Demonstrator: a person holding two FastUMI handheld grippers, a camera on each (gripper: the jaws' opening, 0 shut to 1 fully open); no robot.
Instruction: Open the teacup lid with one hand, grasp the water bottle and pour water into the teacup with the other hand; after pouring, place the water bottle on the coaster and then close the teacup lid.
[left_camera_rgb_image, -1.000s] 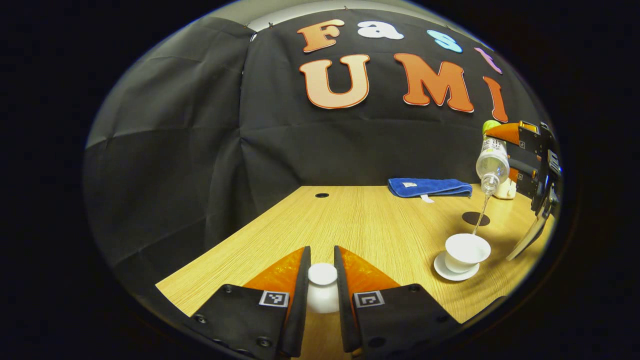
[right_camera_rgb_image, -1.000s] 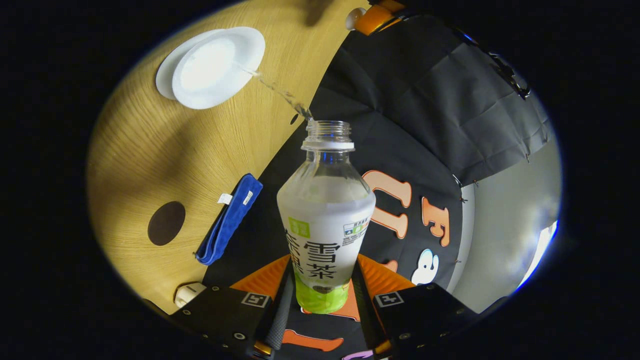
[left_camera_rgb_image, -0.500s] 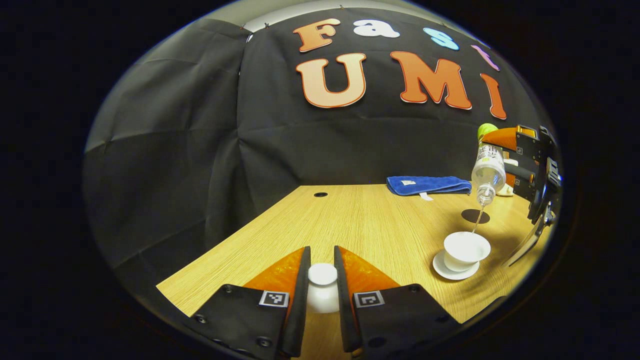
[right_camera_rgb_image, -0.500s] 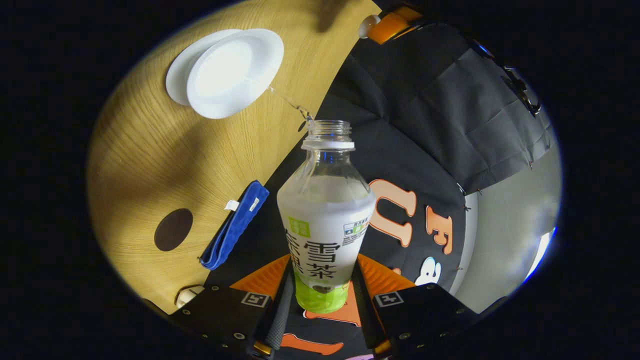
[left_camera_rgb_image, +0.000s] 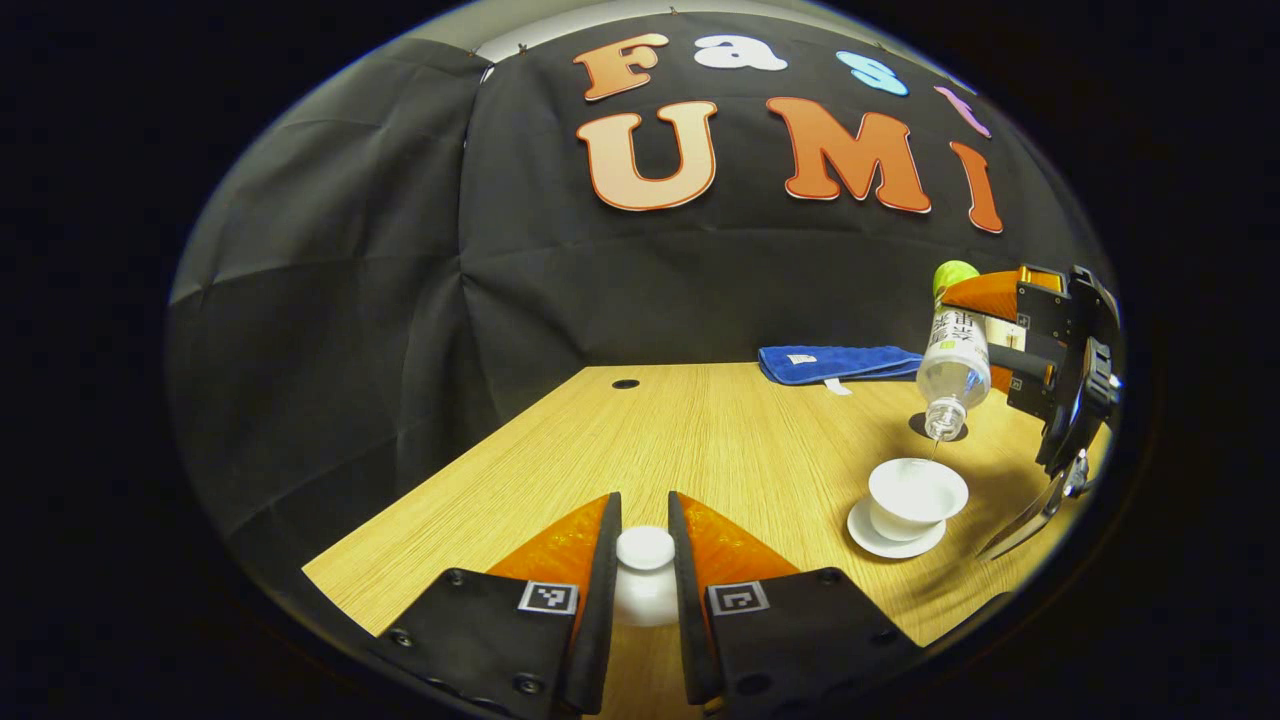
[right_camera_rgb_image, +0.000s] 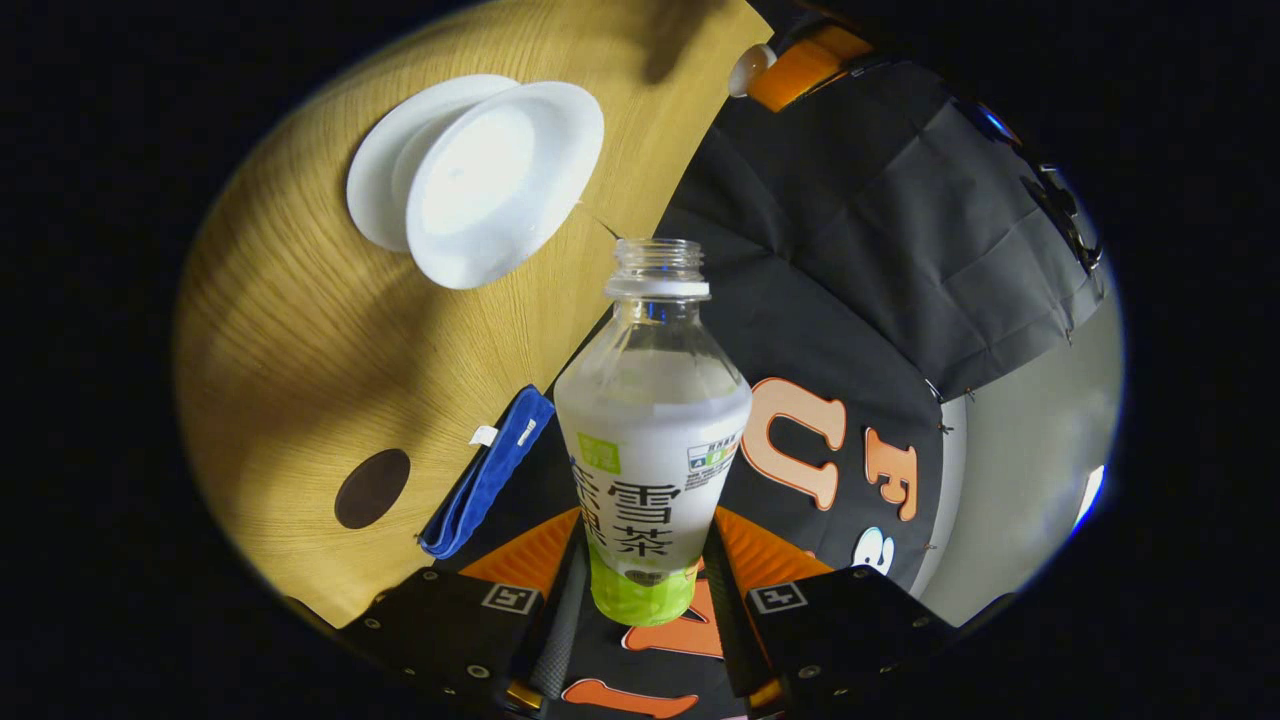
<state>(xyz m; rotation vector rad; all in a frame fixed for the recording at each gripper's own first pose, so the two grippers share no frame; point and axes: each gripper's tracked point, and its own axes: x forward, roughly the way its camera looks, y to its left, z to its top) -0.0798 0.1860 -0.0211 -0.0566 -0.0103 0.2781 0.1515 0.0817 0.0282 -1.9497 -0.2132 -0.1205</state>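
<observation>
Left gripper (left_camera_rgb_image: 644, 560) clenched on the teacup lid (left_camera_rgb_image: 645, 548), near the surface's (left_camera_rgb_image: 700, 440) front edge. Right gripper (right_camera_rgb_image: 645, 575) grasps the water bottle (right_camera_rgb_image: 650, 430), tilted mouth-down just above the teacup (left_camera_rgb_image: 916, 490) toward the right edge. Coaster (right_camera_rgb_image: 372, 487) bare, beside blue cloth (left_camera_rgb_image: 835, 362) at the far edge.

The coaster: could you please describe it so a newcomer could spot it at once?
On the wooden table, look beside the folded blue towel by the wall. The coaster is the flat, dark round disc lying bare there, unlike the white saucer under the teacup.
</observation>
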